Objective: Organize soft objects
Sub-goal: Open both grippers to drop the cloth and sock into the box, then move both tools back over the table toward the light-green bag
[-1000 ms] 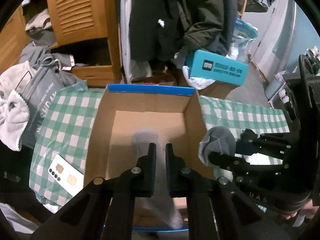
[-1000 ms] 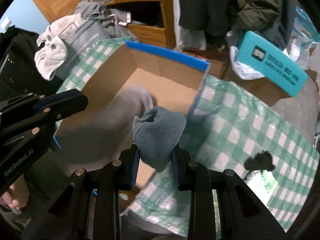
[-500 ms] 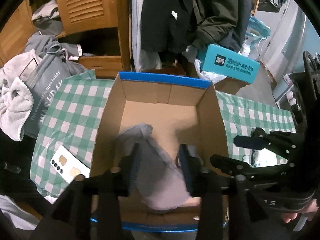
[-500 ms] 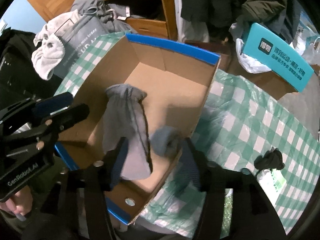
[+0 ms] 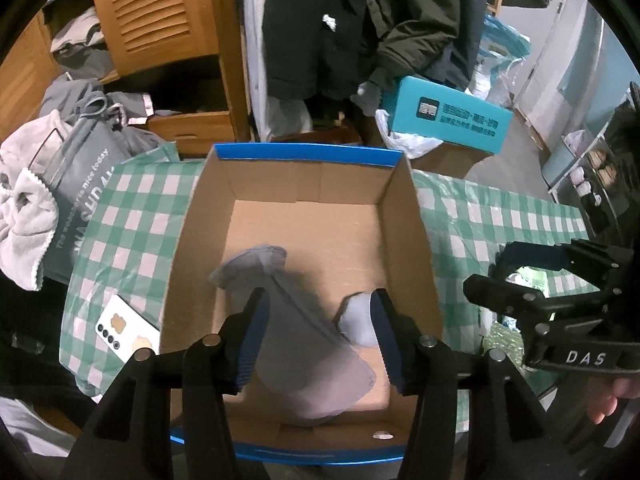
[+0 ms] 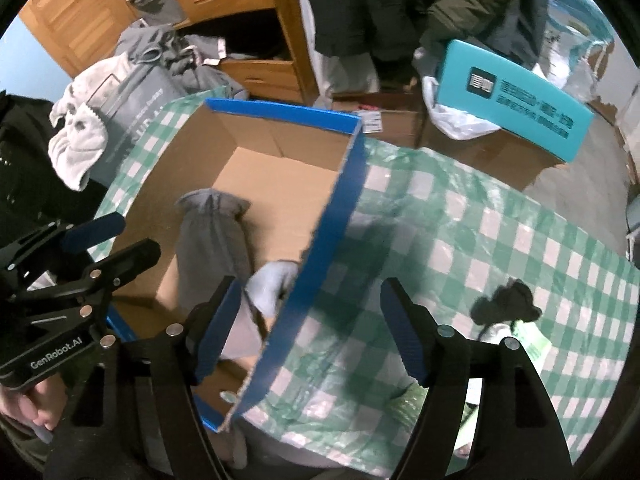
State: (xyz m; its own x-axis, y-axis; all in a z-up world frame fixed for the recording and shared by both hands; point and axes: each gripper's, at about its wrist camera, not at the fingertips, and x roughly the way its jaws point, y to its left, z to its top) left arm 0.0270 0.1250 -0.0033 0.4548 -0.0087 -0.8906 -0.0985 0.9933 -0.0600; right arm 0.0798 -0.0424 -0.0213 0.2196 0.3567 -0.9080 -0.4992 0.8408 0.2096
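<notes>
A cardboard box with a blue rim stands on the green checked cloth. Inside it lie a long grey sock and a small rolled grey sock near the right wall. My left gripper hangs over the box with its jaws opening, the socks lying loose below them. My right gripper straddles the box's right wall, its jaws opening too and gripping nothing. Each gripper shows in the other's view: the right gripper beside the box, the left gripper at its left edge.
A black soft item lies on the cloth at the right, by a green packet. A white phone rests left of the box. A teal carton, a grey bag, a white towel and a wooden wardrobe stand behind.
Both grippers opened. The left one let go of the long grey sock, and the right one let go of the rolled sock; both socks now lie in the box. The right gripper shifted rightwards.
</notes>
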